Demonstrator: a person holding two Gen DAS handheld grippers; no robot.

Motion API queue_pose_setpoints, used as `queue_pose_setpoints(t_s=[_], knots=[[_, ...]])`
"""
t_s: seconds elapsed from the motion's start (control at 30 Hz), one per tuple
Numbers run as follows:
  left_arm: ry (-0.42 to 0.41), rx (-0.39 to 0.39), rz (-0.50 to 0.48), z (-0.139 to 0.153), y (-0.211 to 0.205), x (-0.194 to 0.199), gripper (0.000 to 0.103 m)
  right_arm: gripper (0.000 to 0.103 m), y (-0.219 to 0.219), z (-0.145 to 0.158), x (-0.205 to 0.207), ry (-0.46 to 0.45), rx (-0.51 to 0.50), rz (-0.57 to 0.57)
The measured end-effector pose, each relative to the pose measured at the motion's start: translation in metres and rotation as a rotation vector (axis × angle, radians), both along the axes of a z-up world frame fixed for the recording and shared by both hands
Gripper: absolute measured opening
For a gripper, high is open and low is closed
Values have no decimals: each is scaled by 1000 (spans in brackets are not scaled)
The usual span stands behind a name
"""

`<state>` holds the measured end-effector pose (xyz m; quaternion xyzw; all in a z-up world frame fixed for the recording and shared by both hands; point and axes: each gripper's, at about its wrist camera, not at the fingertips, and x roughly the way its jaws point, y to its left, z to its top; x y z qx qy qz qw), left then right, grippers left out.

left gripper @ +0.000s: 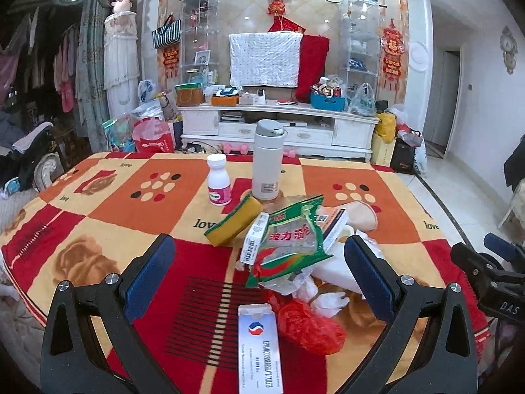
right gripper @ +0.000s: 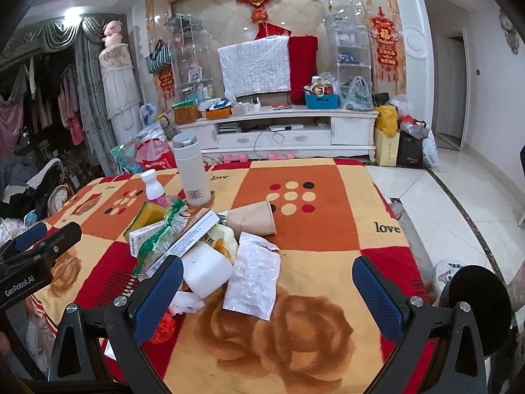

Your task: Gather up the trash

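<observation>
A heap of trash lies on the patterned table cloth [left gripper: 108,197]. In the left wrist view it holds a green snack wrapper [left gripper: 290,239], a yellow-green sponge [left gripper: 234,220], small white cartons [left gripper: 254,239], crumpled red plastic [left gripper: 305,325] and a white pill box [left gripper: 259,344]. My left gripper [left gripper: 259,259] is open above the heap, empty. In the right wrist view a clear plastic sachet [right gripper: 254,279], a white foam block [right gripper: 206,271] and a brown paper cup [right gripper: 252,218] lie between and beyond the fingers. My right gripper [right gripper: 267,277] is open and empty.
A white thermos [left gripper: 266,161] and a white pill bottle [left gripper: 219,180] stand behind the heap. The other gripper's black body [left gripper: 492,272] is at the right edge of the left view. A white TV cabinet [left gripper: 279,124] stands beyond the table. Tiled floor [right gripper: 459,203] lies to the right.
</observation>
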<state>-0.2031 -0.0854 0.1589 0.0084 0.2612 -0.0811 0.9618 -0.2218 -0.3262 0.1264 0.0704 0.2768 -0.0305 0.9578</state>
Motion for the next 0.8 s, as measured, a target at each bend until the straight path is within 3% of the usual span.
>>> queue_pose_setpoints(t_s=[0.8], knots=[[2, -18, -18, 0, -6, -6, 103, 103, -4, 5, -2, -6, -18, -10]])
